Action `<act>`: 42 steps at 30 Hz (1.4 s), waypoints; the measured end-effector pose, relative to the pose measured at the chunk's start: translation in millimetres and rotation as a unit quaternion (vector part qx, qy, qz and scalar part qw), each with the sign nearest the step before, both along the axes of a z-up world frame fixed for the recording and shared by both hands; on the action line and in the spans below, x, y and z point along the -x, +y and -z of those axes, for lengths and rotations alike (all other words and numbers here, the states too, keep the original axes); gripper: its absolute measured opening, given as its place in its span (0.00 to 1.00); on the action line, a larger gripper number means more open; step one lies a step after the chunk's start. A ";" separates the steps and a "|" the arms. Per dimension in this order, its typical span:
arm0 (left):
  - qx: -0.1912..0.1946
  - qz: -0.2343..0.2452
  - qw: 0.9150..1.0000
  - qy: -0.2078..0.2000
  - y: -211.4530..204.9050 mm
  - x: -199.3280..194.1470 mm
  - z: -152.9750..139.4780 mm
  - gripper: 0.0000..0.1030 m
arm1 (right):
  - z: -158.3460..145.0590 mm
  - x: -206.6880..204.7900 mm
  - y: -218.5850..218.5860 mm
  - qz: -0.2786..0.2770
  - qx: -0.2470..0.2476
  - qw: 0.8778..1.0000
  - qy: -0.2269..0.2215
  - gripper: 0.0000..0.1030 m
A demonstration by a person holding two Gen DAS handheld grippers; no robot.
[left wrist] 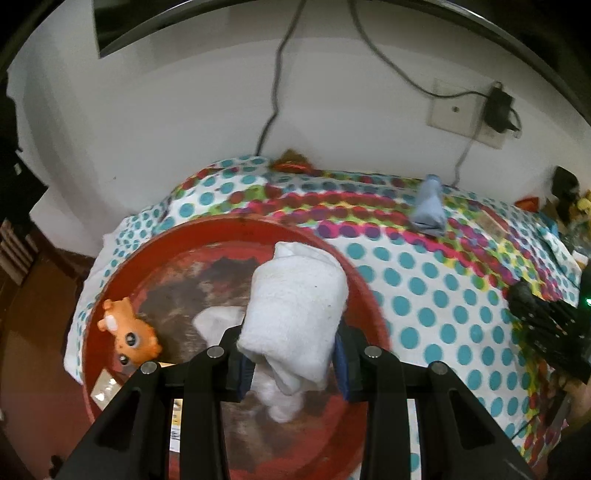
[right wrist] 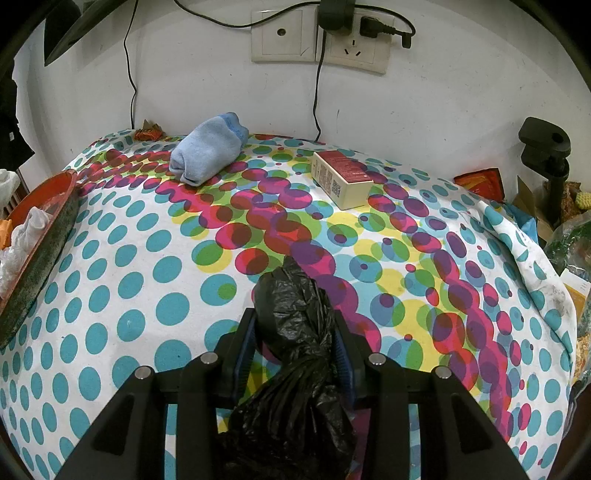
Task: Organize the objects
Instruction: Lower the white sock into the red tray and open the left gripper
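In the left wrist view my left gripper [left wrist: 293, 350] is shut on a rolled white towel [left wrist: 295, 310] and holds it above the red basin [left wrist: 354, 273]. An orange toy animal [left wrist: 129, 332] and a white cloth [left wrist: 218, 321] lie inside that basin. In the right wrist view my right gripper [right wrist: 293, 350] is shut on a crumpled black plastic bag [right wrist: 295, 332] just over the dotted cloth [right wrist: 147, 295]. A rolled blue sock [right wrist: 207, 153] lies at the back of the table, and a pink-topped box [right wrist: 340, 177] stands to its right. The basin's rim [right wrist: 48, 229] shows at the left edge.
The wall behind carries sockets with a plugged black adapter [right wrist: 336, 13] and hanging cables. A black clamp stand [right wrist: 546, 155] and cluttered packets sit past the table's right edge. A small orange wrapper [right wrist: 147, 133] lies at the back left corner.
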State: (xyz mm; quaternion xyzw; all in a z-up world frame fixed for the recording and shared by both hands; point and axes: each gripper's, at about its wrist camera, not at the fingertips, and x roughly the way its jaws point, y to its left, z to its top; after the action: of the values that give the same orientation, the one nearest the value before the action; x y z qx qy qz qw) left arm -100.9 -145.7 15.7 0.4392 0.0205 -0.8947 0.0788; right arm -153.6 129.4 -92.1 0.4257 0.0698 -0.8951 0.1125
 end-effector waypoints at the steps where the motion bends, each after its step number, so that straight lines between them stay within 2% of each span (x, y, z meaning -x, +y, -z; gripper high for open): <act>1: -0.001 -0.005 1.000 0.000 -5.7 0.0 0.9 0.31 | 0.0 0.0 0.0 0.000 0.000 1.000 0.000 0.39; 13: -0.001 -0.063 0.998 -0.028 -61.8 5.2 29.8 0.31 | 0.3 -0.8 -2.2 0.001 -0.001 1.000 0.000 0.39; 25: 0.003 -0.101 0.993 -0.060 -104.4 21.6 57.1 0.32 | 0.2 -0.9 -2.1 0.002 -0.001 1.000 0.000 0.39; 35: 0.006 -0.092 0.993 -0.071 -108.8 29.5 69.4 0.35 | 0.1 -0.6 -1.7 0.002 -0.002 1.000 0.000 0.39; 42: -0.006 -0.096 0.993 -0.069 -113.0 30.2 71.9 0.36 | 0.0 -0.6 -2.2 0.003 -0.003 1.000 0.000 0.39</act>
State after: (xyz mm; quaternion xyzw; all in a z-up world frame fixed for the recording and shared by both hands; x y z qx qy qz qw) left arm -131.1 -258.8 -56.2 0.4962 0.0625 -0.8506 0.1625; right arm -153.0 127.2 -92.2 0.4257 0.0711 -0.8954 0.1091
